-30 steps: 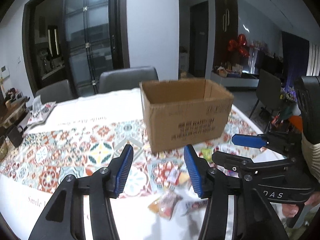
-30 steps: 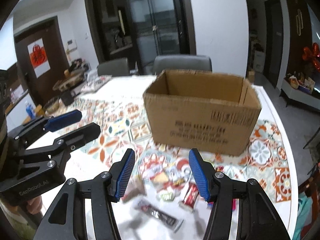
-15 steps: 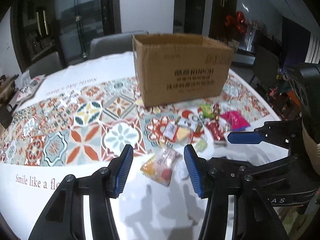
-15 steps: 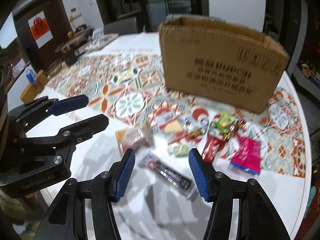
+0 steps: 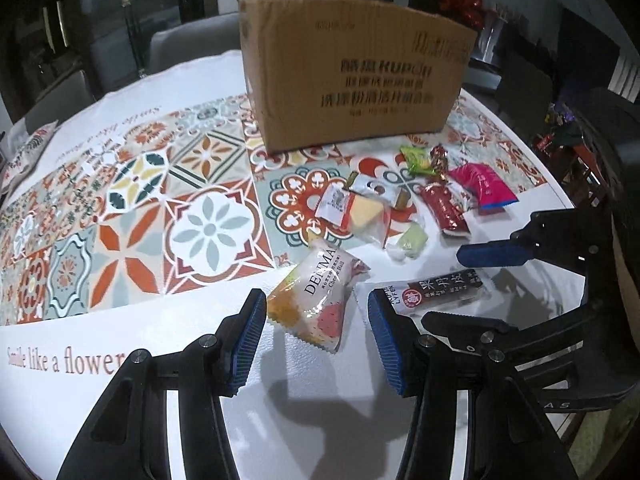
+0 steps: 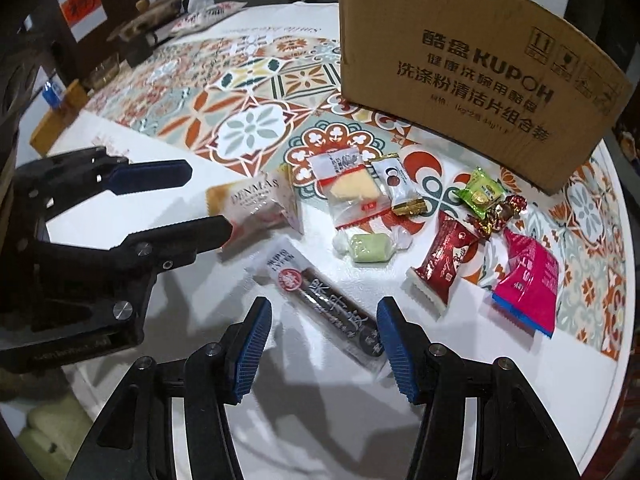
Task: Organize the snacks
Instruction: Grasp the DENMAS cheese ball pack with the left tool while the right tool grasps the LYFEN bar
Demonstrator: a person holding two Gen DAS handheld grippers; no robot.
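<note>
Snacks are scattered on the desk (image 5: 360, 408) in front of the cardboard box (image 5: 352, 76), none yet inside it as far as can be seen (the box interior is hidden from both views). The left claw (image 5: 316, 340) is held open above the DENMAS cheese-ball packet (image 5: 316, 300), which lies between its blue pads without being pressed. The right claw (image 6: 324, 340) is likewise open, straddling the dark fruit-leather bar (image 6: 328, 300).

Both wrappers are thin and glossy, so a pinch taken too high could be expected to slide off the film. The bar lies diagonally across the right claw's gap, so it might only be nipped at one corner and allowed to swing. The two claws are close together; a collision could be caused by simultaneous closing. Neighbouring sweets (the green candy (image 6: 368, 248) especially) could be nudged away.
</note>
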